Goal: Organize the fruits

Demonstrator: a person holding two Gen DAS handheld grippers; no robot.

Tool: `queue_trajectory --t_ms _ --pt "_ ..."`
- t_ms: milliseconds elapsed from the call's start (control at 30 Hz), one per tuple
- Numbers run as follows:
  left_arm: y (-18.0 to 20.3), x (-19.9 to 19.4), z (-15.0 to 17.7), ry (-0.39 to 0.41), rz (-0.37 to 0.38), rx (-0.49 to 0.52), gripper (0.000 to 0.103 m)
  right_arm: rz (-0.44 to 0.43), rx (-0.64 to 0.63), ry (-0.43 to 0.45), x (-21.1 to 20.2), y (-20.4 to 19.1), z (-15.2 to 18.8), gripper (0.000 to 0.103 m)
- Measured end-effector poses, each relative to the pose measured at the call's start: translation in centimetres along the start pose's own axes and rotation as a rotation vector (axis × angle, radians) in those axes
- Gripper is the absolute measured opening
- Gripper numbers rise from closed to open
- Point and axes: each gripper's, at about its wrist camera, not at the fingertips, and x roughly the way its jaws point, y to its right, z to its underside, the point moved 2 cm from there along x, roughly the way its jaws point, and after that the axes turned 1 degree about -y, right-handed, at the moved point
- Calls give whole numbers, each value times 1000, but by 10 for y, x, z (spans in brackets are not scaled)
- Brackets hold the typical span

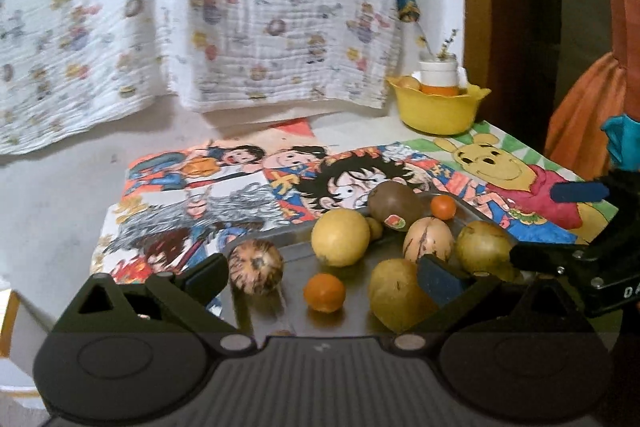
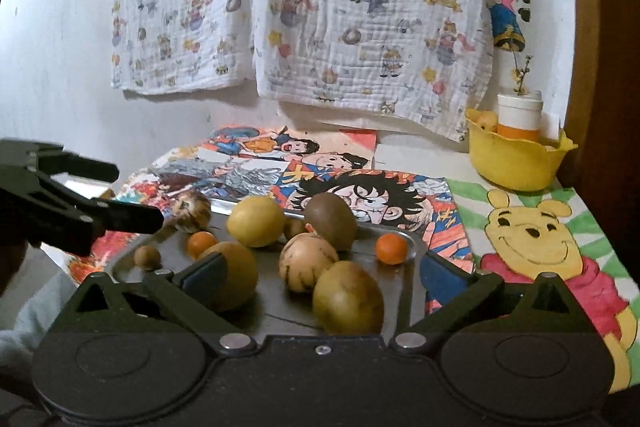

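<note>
The fruits lie loose on a dull grey metal tray (image 2: 404, 291), straight ahead of both your grippers. Between the spread fingers of your right gripper (image 2: 320, 277) sit a smooth, egg-shaped yellow-green fruit (image 2: 347, 297) and a pale, dark-streaked one (image 2: 306, 261); nothing is pinched, the jaws stand released. Beyond them rest a round yellow fruit (image 2: 256, 221), a matte brown one (image 2: 331, 221) and small glossy orange ones (image 2: 391, 247). Your left gripper (image 1: 320, 277) is also spread wide and empty, with a small orange fruit (image 1: 324, 293) and a lumpy yellow one (image 1: 394, 293) between its fingers, and a mottled, netted ball (image 1: 256, 267) just past its left finger. Under the tray lie flat paper cartoon drawings (image 2: 540, 239) on the desk. Far right of your grippers stands a yellow plastic bowl (image 2: 516, 163) with a wavy rim. A crinkled printed cloth (image 2: 360, 27) hangs behind.
</note>
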Motion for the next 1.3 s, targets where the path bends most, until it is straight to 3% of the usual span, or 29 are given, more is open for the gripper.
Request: queue_trajectory --t_ms 233,767,1033,1300 --pt "10 -19 24 30 -70 -57 103 30 37 30 -14 -6 21 102" --pt "30 -40 63 13 -127 -68 103 55 55 76 -40 -14 49 102" --pt "22 -41 79 -34 -87 -123 103 -8 74 9 -35 -30 55 102" --pt "14 -41 85 -51 -88 -170 103 16 80 2 -33 -29 57 102"
